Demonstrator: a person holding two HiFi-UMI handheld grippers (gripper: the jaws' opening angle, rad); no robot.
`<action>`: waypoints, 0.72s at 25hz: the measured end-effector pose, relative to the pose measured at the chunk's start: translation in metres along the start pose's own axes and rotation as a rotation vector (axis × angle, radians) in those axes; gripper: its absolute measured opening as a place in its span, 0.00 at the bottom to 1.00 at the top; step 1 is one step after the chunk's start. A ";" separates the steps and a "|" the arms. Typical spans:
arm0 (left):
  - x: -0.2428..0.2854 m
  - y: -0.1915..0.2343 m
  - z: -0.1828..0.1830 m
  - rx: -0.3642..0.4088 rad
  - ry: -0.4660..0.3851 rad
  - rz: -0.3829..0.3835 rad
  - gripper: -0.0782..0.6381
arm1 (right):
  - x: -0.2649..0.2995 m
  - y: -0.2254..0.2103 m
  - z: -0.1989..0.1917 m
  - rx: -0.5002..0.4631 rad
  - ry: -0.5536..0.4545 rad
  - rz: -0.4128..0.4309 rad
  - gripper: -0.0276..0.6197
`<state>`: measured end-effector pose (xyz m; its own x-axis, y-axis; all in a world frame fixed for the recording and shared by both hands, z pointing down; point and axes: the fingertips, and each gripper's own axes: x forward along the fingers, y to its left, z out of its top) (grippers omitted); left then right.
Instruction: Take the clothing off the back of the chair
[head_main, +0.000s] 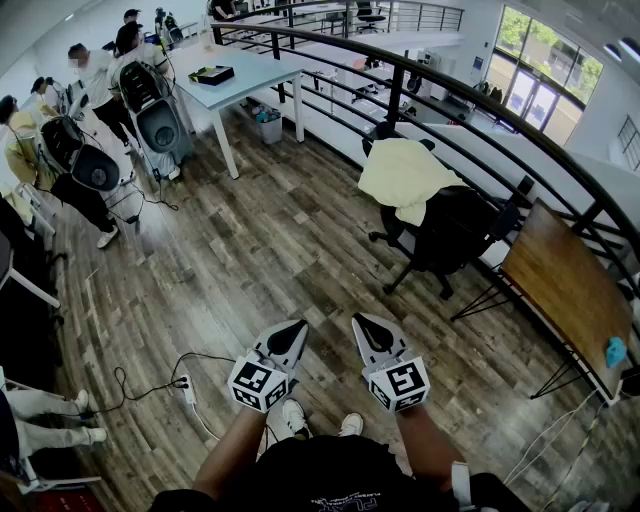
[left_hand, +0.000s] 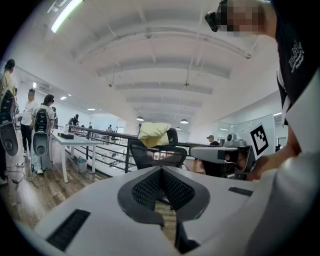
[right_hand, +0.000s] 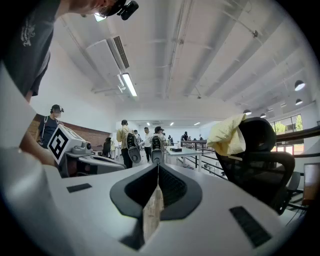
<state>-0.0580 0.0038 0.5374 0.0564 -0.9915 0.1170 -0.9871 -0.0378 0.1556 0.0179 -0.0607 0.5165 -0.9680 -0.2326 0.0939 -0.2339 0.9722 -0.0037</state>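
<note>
A pale yellow piece of clothing (head_main: 403, 178) hangs over the back of a black office chair (head_main: 445, 235) by the railing, some way ahead of me and to the right. My left gripper (head_main: 289, 337) and right gripper (head_main: 369, 330) are held side by side low in front of me, well short of the chair. Both are shut with nothing in them. In the left gripper view the jaws (left_hand: 161, 173) are together and the clothing (left_hand: 152, 133) shows far off on the chair (left_hand: 157, 155). In the right gripper view the clothing (right_hand: 227, 135) hangs at the right beyond the gripper (right_hand: 158, 171).
A black railing (head_main: 470, 100) runs behind the chair. A wooden desk (head_main: 570, 290) stands at the right and a white table (head_main: 240, 75) at the back left. People with equipment (head_main: 90, 110) stand at the left. A power strip (head_main: 187, 388) and cable lie on the wooden floor.
</note>
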 end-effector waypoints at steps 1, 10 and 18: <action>-0.002 0.003 0.001 0.004 -0.004 0.002 0.13 | 0.002 0.002 -0.001 0.003 0.000 0.000 0.08; -0.010 0.026 0.015 0.031 -0.031 0.014 0.13 | 0.020 0.015 0.011 -0.026 -0.015 -0.012 0.08; -0.018 0.033 0.029 0.043 -0.051 -0.009 0.13 | 0.025 0.025 0.031 -0.001 -0.075 -0.006 0.08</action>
<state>-0.0962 0.0171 0.5124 0.0588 -0.9961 0.0656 -0.9921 -0.0511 0.1143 -0.0153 -0.0430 0.4875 -0.9706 -0.2401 0.0188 -0.2402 0.9707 -0.0025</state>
